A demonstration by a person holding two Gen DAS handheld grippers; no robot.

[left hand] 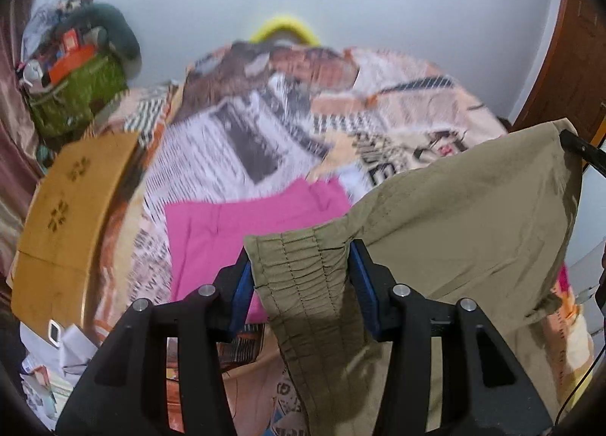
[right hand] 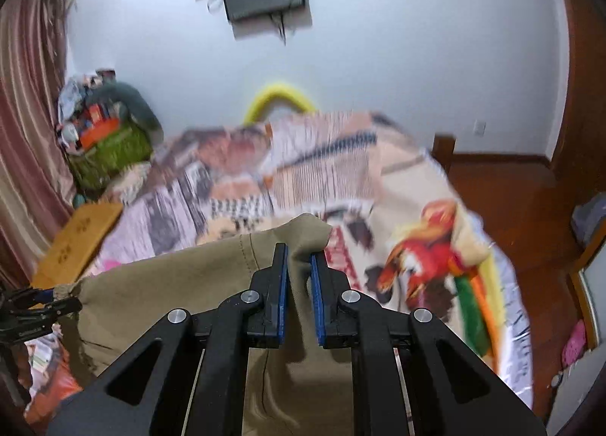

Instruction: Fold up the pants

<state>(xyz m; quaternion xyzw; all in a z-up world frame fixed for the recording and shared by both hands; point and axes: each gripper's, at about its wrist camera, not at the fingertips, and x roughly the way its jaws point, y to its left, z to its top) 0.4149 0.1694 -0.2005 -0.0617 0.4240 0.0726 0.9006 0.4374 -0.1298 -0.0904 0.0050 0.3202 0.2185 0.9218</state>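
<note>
Khaki pants (left hand: pixel 466 224) hang in the air above the bed, stretched between both grippers. My left gripper (left hand: pixel 299 250) is shut on the gathered elastic waistband (left hand: pixel 303 277), which bunches between its blue pads. My right gripper (right hand: pixel 299 254) is shut on a corner of the same khaki pants (right hand: pixel 178 284), with the cloth draping below and to the left. The right gripper's tip shows at the far right of the left wrist view (left hand: pixel 579 144). The left gripper shows at the left edge of the right wrist view (right hand: pixel 34 307).
A folded pink garment (left hand: pixel 242 231) lies on the patterned bedspread (left hand: pixel 265 125) under the pants. A wooden board (left hand: pixel 64 216) lies at the bed's left side, a cluttered green basket (left hand: pixel 79 95) beyond it. Wooden floor (right hand: pixel 530 216) lies to the right.
</note>
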